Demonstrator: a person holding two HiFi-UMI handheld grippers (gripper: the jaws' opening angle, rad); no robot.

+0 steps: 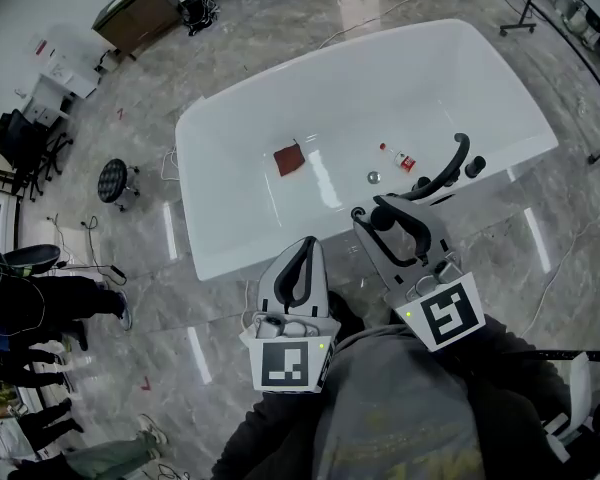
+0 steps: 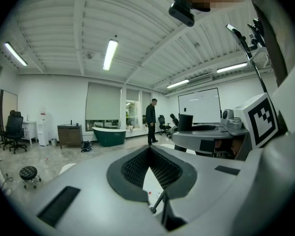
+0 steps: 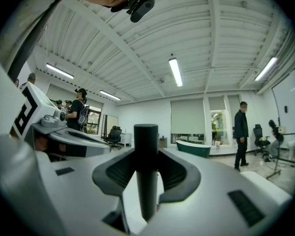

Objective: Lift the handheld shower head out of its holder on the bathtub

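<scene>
Two grippers: right gripper (image 3: pixel 146 151) is clamping the dark shower head handle (image 3: pixel 146 186), standing upright btwn its pads (image 3: pixel 119 172), bathtub (image 1: pixel 192 188) just below; left gripper (image 2: pixel 148 150) is sitting closed and empty alongside. Risk: pulling crooked, handle binding in holder or slipping thru pads.

No readable text, brand or number showing anywhere in room; left-hand marker cube (image 1: pixel 283 364) and right-hand marker cube (image 1: pixel 450 316) showing only black-and-white square patterns, not letters or digits; small bottle (image 1: pixel 404 159) lying in bathtub (image 1: pixel 240 108) carrying red band, any print on it too small to make out
</scene>
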